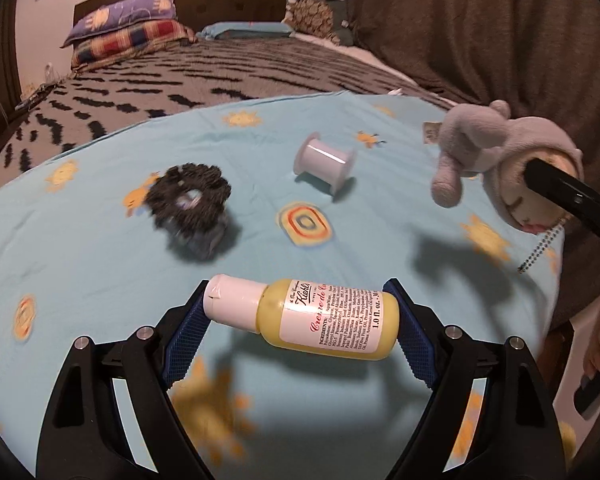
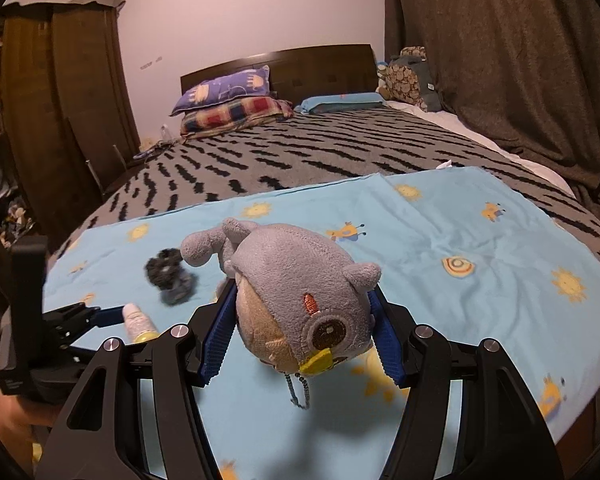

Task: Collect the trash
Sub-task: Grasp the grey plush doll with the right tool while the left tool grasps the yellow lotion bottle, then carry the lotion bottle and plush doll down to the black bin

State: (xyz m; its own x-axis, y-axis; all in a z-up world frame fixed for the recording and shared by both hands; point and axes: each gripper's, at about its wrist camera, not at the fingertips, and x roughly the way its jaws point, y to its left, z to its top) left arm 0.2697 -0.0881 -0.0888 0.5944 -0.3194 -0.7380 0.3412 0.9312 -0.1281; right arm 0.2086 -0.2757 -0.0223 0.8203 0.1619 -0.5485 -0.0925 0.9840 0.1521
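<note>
Two hand-held grippers clamp: left (image 1: 300, 312) bottle (image 1: 324, 316), right (image 2: 302, 328) plush (image 2: 300, 304)

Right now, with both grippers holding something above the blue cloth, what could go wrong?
1. The lotion bottle is pinched only end to end, cap and base; it may swivel or slip out.
2. The plush toy is soft and bulges past the fingers, so it could squeeze free.
3. Its dangling bead chain might snag.

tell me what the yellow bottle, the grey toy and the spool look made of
Yellow bottle: likely translucent plastic, glossy, with a white cap and a paper-like printed label.
Grey toy: soft plush fabric, fuzzy nap, stitched eye, small metal-looking bead chain.
Spool: probably smooth pale plastic; blur leaves it uncertain.
</note>
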